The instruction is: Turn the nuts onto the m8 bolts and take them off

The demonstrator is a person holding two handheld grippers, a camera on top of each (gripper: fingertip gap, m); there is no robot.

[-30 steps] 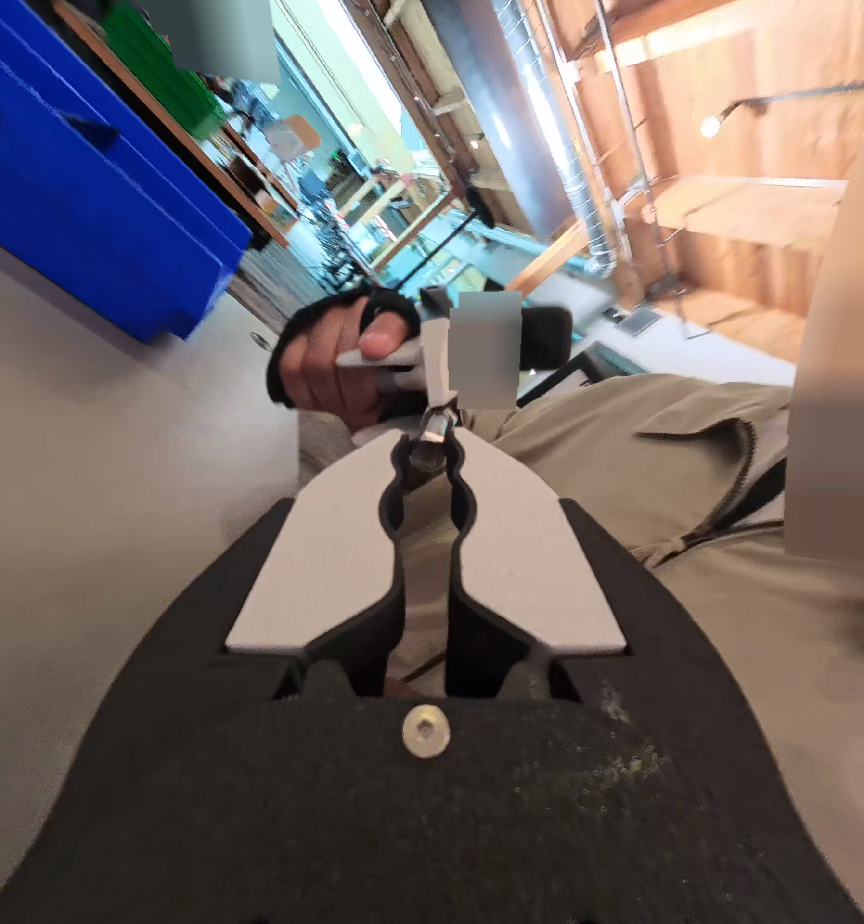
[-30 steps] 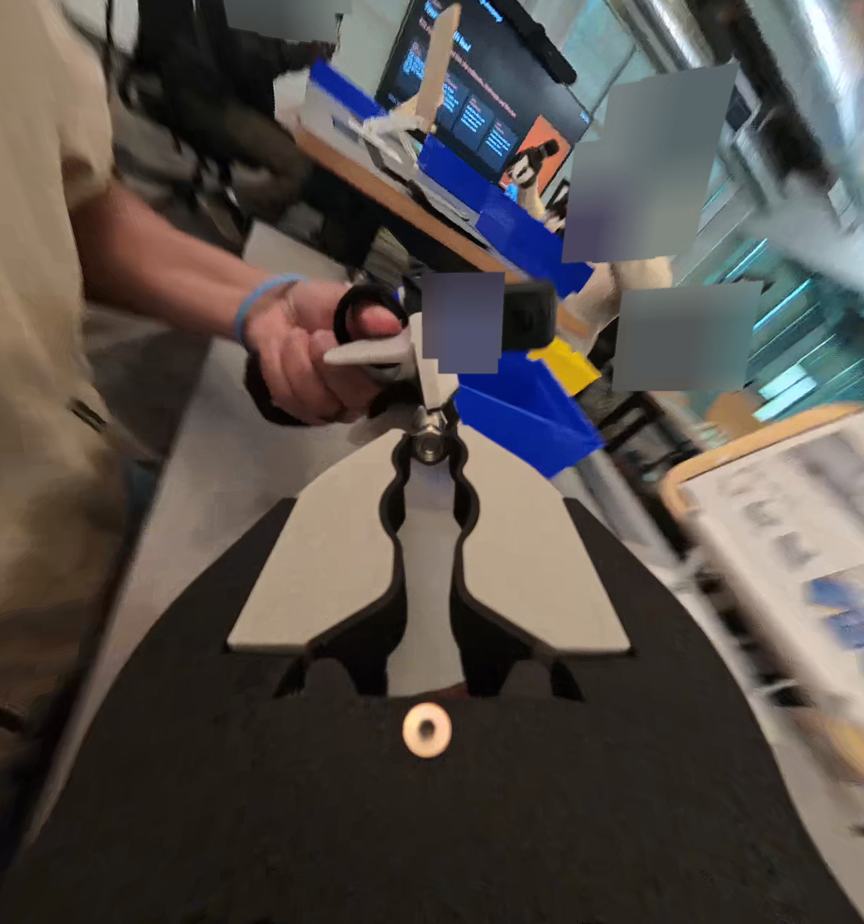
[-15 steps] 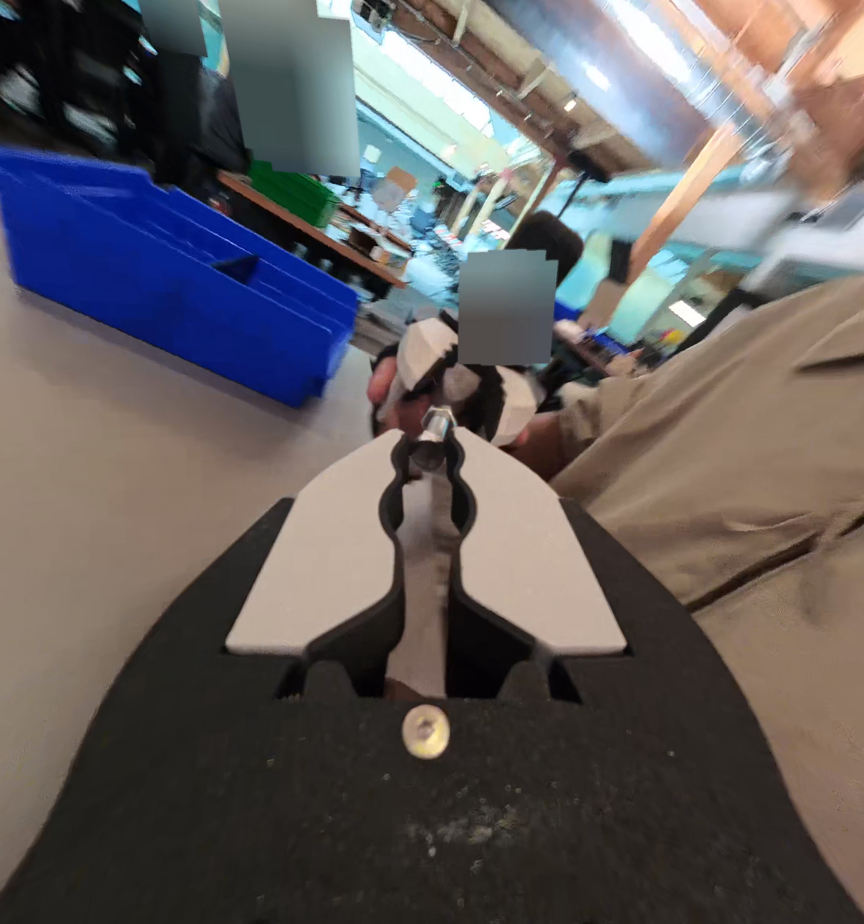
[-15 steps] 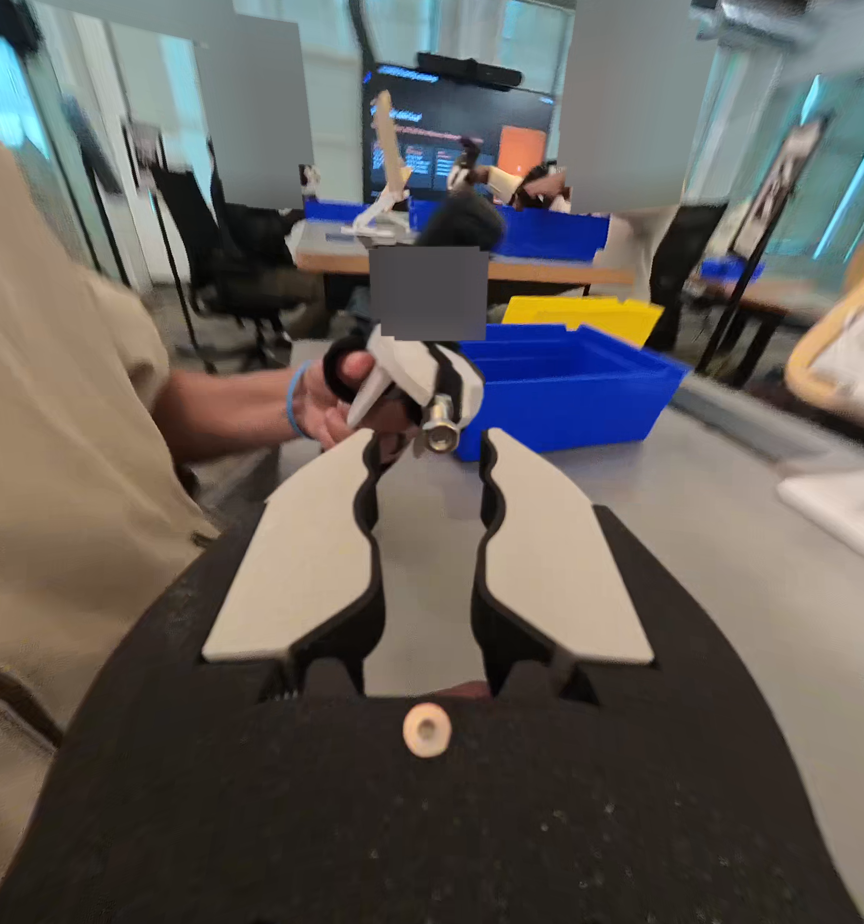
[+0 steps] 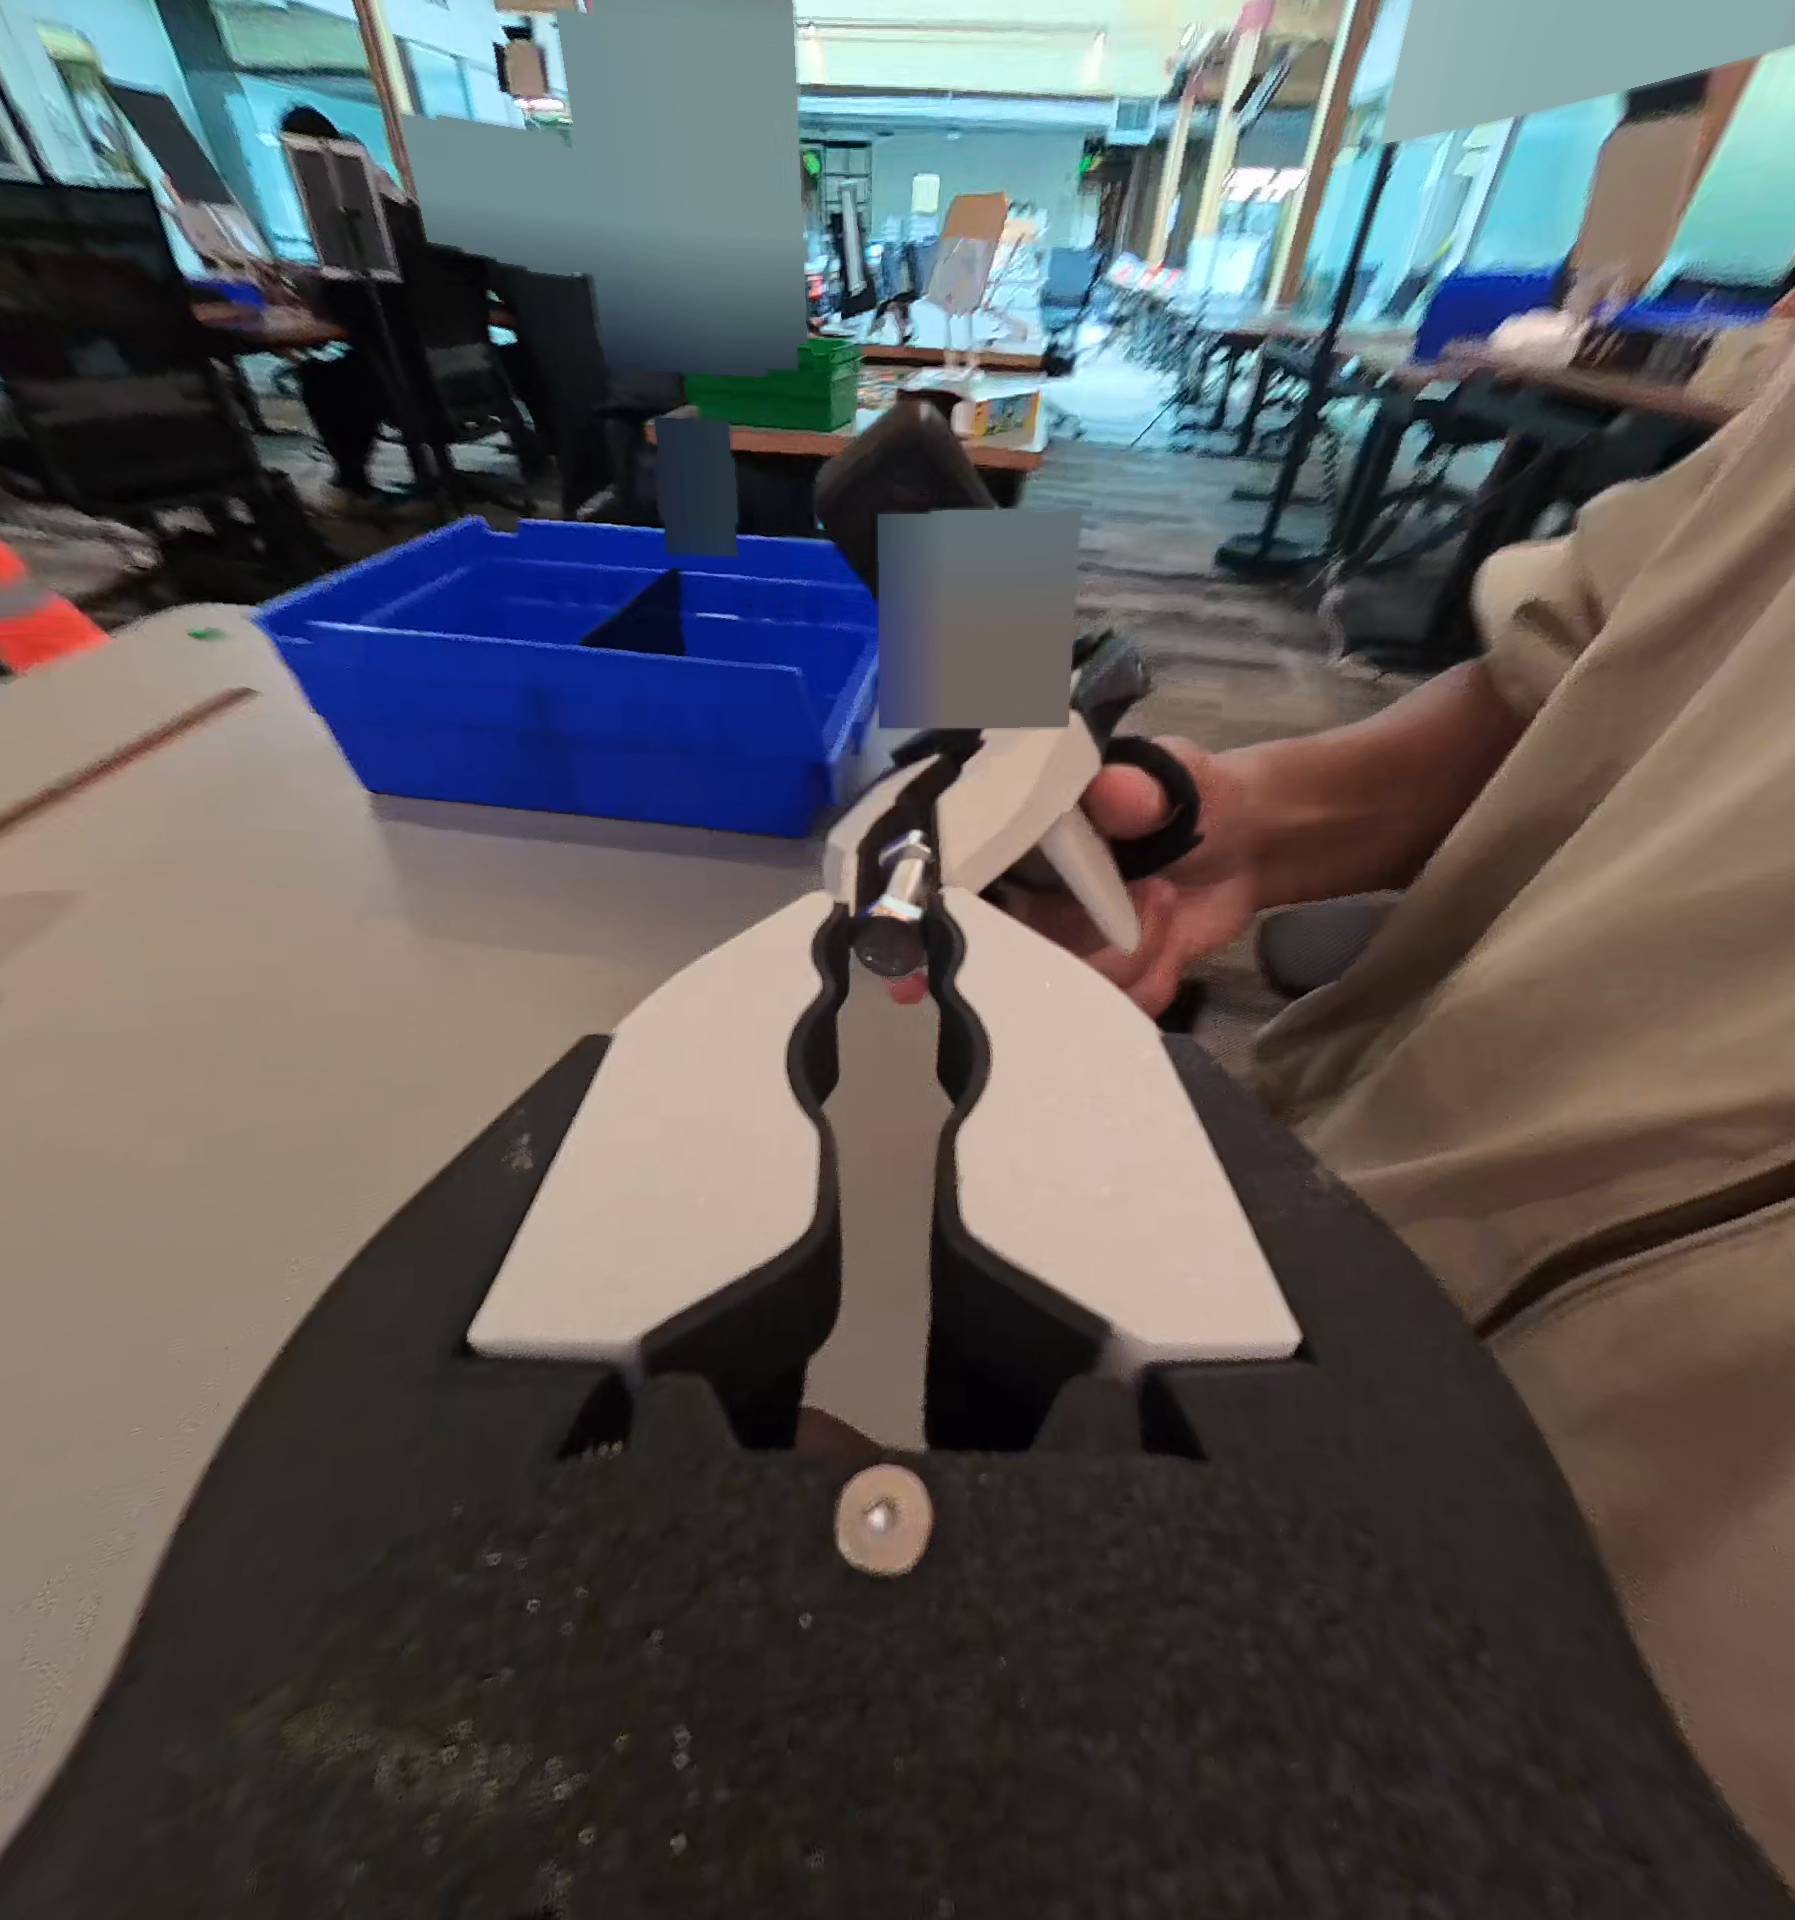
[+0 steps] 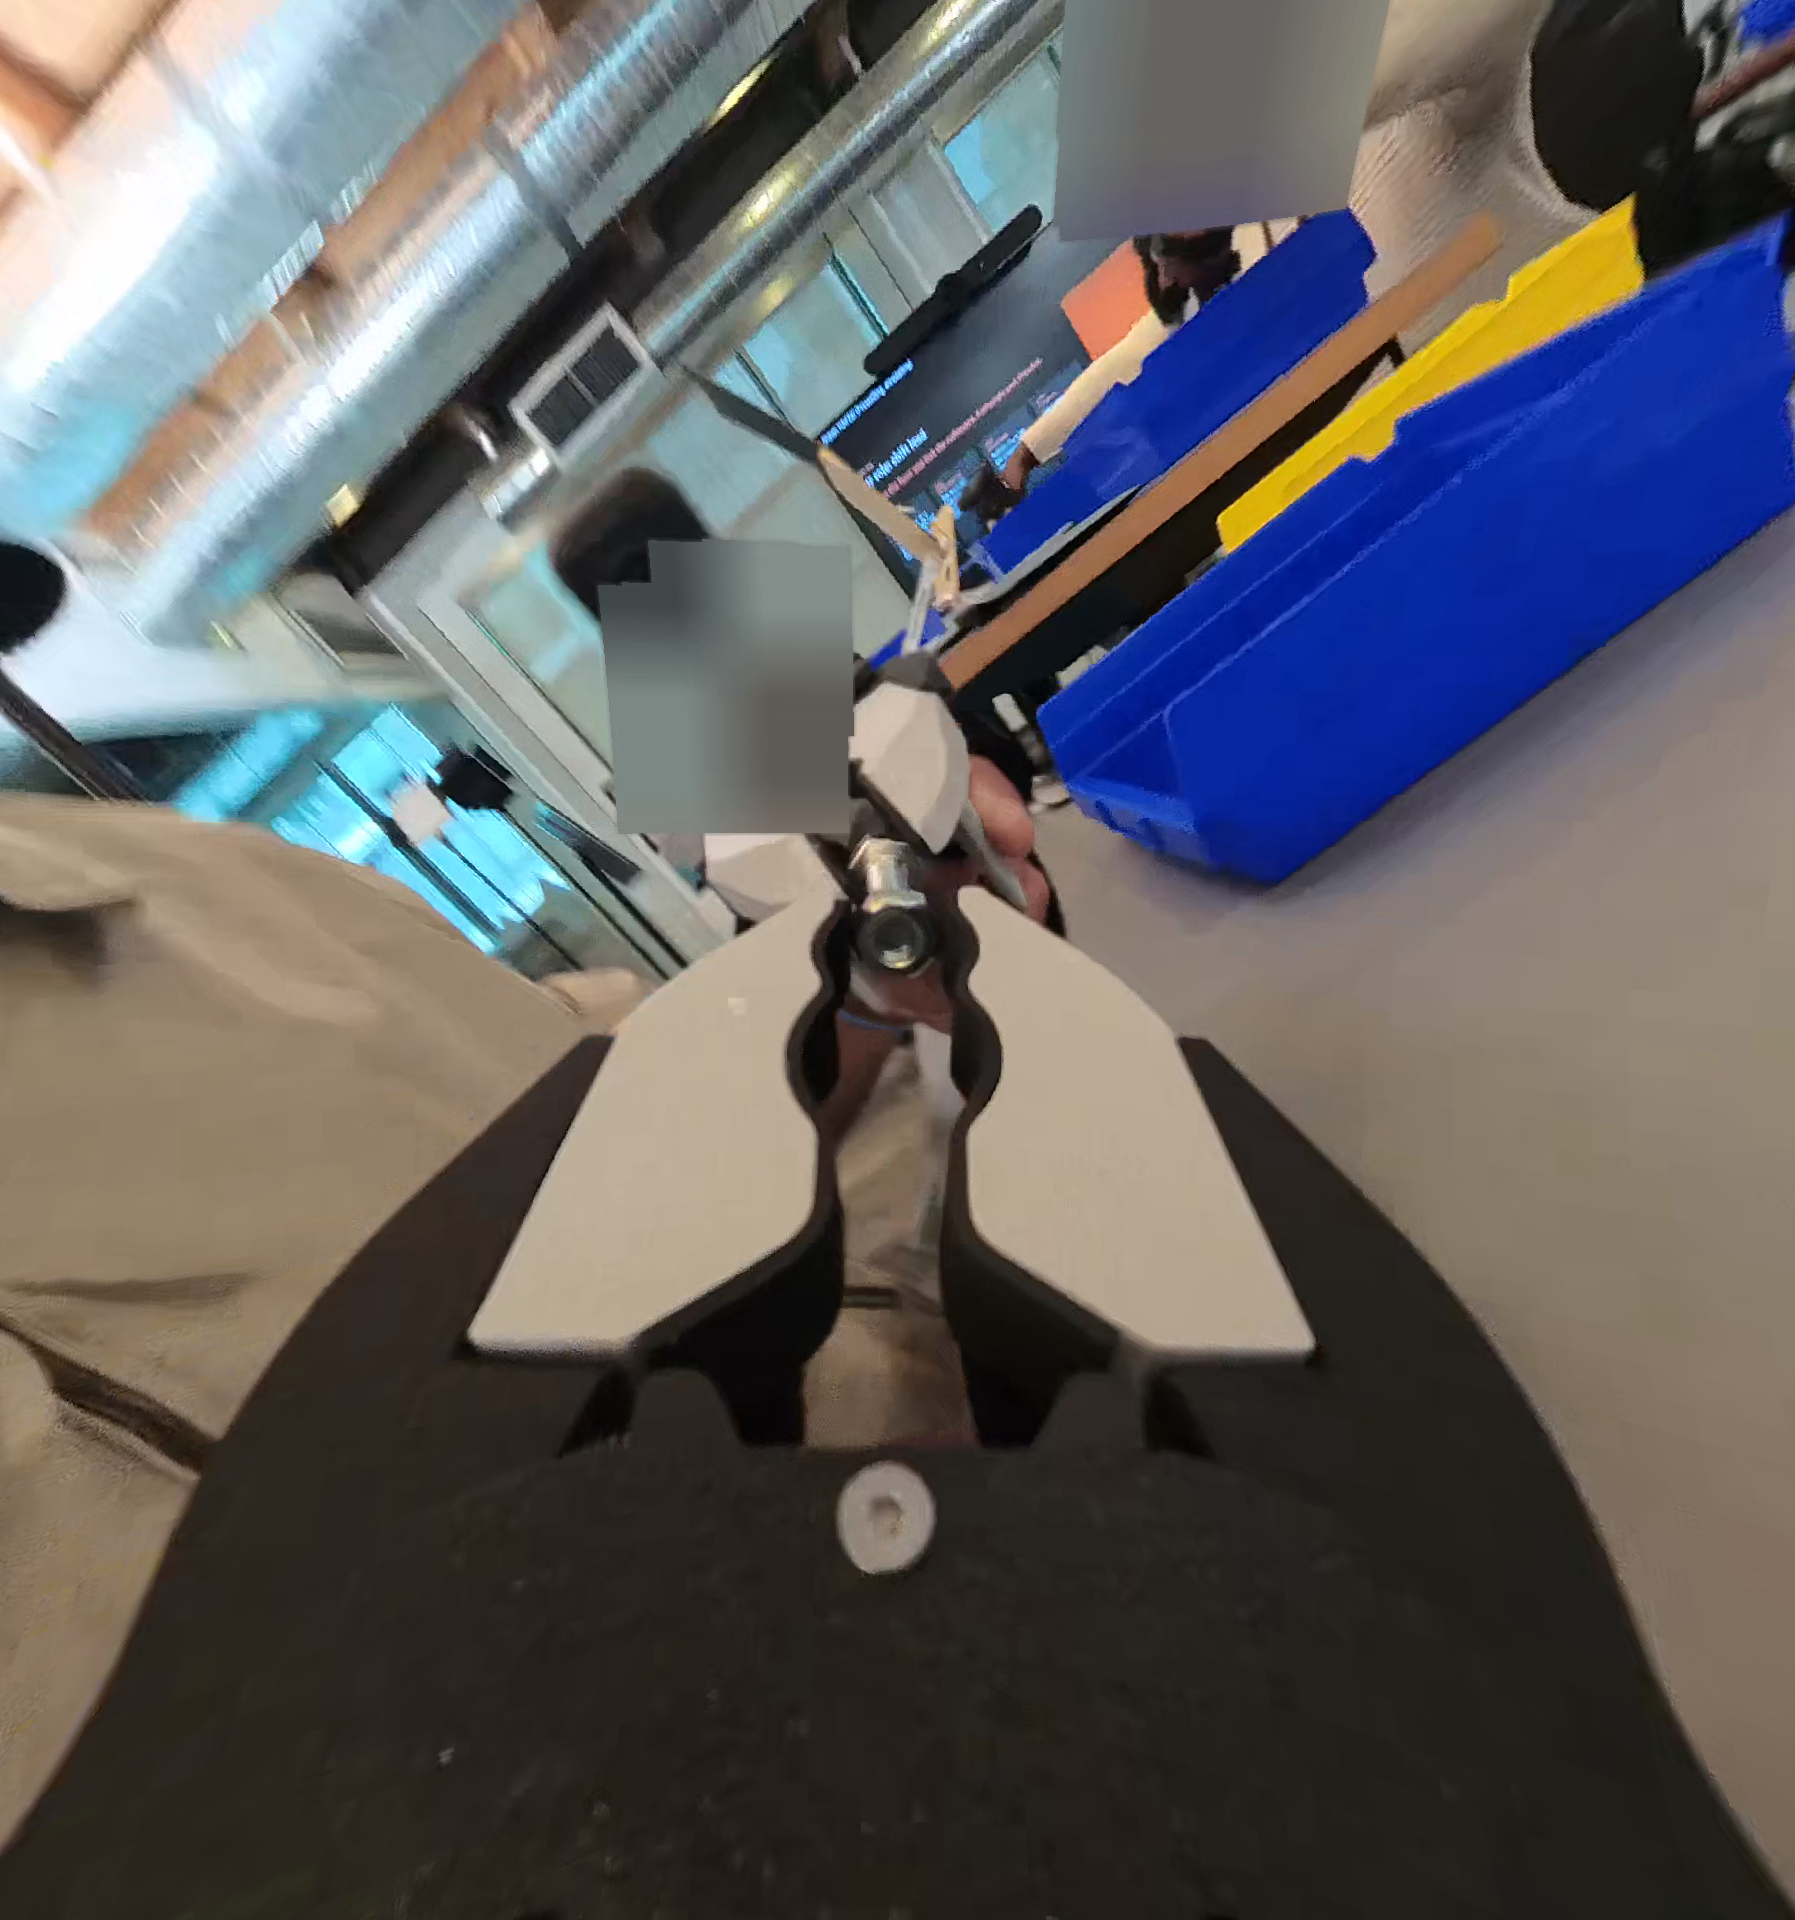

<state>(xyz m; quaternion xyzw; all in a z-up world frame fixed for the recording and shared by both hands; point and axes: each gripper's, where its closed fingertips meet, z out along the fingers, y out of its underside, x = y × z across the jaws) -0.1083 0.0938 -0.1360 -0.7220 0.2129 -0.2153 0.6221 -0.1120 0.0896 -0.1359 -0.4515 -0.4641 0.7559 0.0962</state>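
Observation:
A silver M8 bolt (image 5: pixel 898 894) is held in the air between my two grippers, above the grey table (image 5: pixel 249 987). My left gripper (image 5: pixel 888 935) is shut on the bolt's head end. The shank points away to my right gripper (image 5: pixel 908 831), held farther off by a hand. In the right wrist view my right gripper (image 6: pixel 895 935) is shut on the nut (image 6: pixel 893 935) at the bolt's (image 6: pixel 880 868) near end. My left gripper (image 6: pixel 898 758) shows just behind it, partly under a blur patch.
A blue bin (image 5: pixel 560 707) stands on the table beyond the grippers; it also shows in the right wrist view (image 6: pixel 1444 623), with a yellow bin (image 6: pixel 1444 343) behind it. The person's beige shirt (image 5: pixel 1599 935) fills the right side. Less than 4 cm separates the two grippers' tips.
My right gripper was shut a second ago, opened off the nut half a second ago, and is now shut on it again, rolled to a new angle. My left gripper kept hold of the bolt.

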